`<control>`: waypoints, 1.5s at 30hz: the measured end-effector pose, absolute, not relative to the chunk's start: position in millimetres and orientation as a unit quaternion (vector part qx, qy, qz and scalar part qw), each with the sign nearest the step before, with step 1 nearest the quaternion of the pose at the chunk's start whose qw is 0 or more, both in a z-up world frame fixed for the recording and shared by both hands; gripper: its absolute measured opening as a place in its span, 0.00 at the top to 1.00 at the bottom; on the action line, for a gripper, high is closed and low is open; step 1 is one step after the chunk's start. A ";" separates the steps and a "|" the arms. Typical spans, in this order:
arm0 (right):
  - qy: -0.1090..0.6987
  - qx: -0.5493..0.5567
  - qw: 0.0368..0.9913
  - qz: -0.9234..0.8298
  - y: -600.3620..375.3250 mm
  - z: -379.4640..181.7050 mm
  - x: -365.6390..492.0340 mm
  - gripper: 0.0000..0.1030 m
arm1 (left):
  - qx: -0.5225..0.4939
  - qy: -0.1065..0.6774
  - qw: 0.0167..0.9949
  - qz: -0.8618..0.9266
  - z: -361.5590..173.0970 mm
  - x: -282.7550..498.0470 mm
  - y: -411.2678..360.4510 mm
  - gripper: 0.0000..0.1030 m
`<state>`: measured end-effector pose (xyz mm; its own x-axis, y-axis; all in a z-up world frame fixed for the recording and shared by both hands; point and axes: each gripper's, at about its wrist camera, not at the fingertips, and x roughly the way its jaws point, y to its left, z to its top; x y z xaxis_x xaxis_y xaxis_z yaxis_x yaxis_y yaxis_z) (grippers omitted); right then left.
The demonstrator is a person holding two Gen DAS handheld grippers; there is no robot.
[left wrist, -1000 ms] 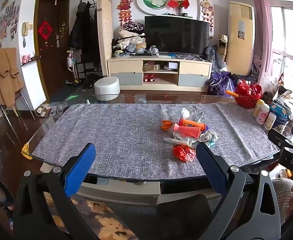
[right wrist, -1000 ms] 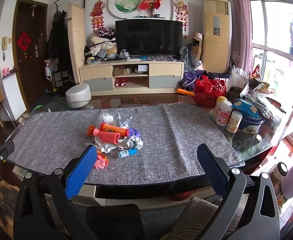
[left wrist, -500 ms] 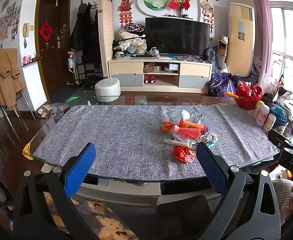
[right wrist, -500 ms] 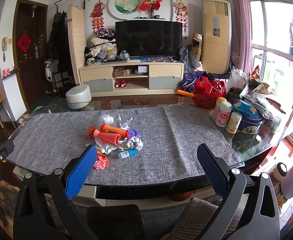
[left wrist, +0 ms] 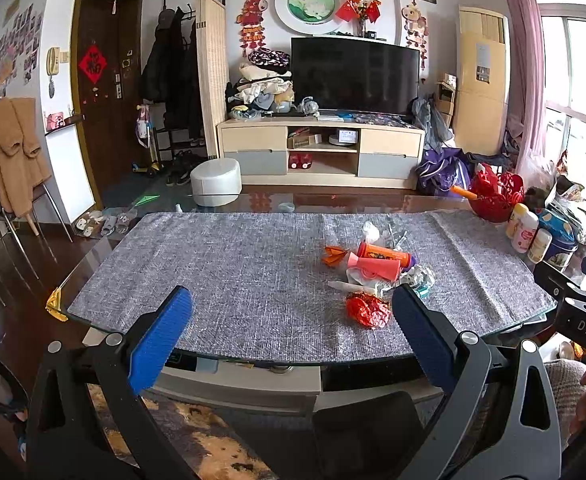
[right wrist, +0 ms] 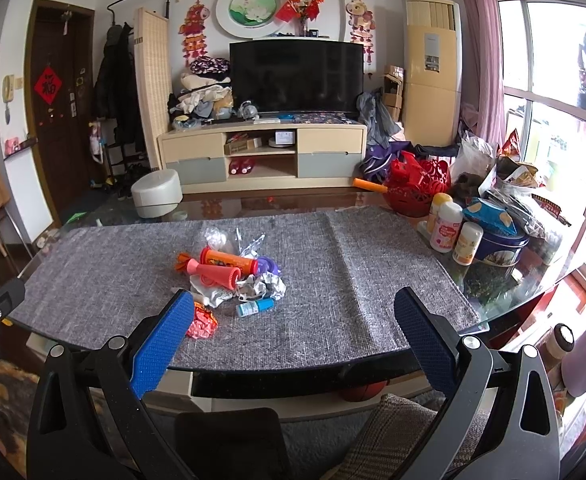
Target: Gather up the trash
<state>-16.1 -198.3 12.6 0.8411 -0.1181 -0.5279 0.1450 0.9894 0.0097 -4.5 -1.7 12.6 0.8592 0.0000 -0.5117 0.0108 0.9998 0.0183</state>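
Table mat (left wrist: pixel 233 272) unchanged; both hand-held grippers (left wrist: pixel 289 332) (right wrist: pixel 293 332) remain spread, trash pile (right wrist: pixel 233 276) untouched.

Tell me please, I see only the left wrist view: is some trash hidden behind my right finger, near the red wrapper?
Observer: Yes. The right wrist view shows a small blue bottle lying beside the crumpled foil.
Operator: Is the right claw open?
Observer: Yes, the right claw is open and holds nothing.
Operator: Is anything under the table?
Observer: An orange ball shows below its near edge.
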 end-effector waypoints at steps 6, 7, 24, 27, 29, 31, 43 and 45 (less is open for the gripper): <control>0.273 0.025 0.959 -0.068 -198.6 12.6 -16.3 0.03 | 0.010 0.265 0.964 -0.003 11.9 -5.0 -1.5 0.08; 0.273 0.025 0.959 -0.068 -198.6 12.9 -16.3 0.03 | 0.010 0.265 0.964 -0.002 11.6 -5.1 -1.5 0.08; 0.260 0.011 0.962 -0.084 -203.8 11.4 -11.3 0.03 | 0.009 0.271 0.963 0.003 16.1 0.8 1.9 0.08; 0.267 0.022 0.961 -0.074 -205.9 5.2 -5.3 0.03 | 0.020 0.274 0.962 0.005 9.3 8.1 -1.1 0.08; 0.272 0.034 0.959 -0.073 -211.7 -0.7 -2.0 0.03 | 0.030 0.274 0.961 0.002 2.7 13.6 -5.9 0.08; 0.282 0.040 0.956 -0.075 -214.8 -8.0 4.5 0.03 | 0.025 0.280 0.960 -0.006 -3.0 18.6 -6.2 0.08; 0.352 0.054 0.934 -0.036 -222.2 -60.0 55.8 0.03 | 0.040 0.332 0.942 -0.013 -48.9 62.9 -14.8 0.08; 0.360 0.049 0.931 -0.030 -221.7 -68.2 66.6 0.03 | 0.036 0.351 0.935 -0.022 -59.2 74.0 -15.5 0.08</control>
<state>66.6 -221.7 -68.2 0.7394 -0.0201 -0.6730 0.0899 0.9935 0.0692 74.0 -15.5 -59.2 0.7523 -0.0158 -0.6586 0.0663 0.9965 0.0518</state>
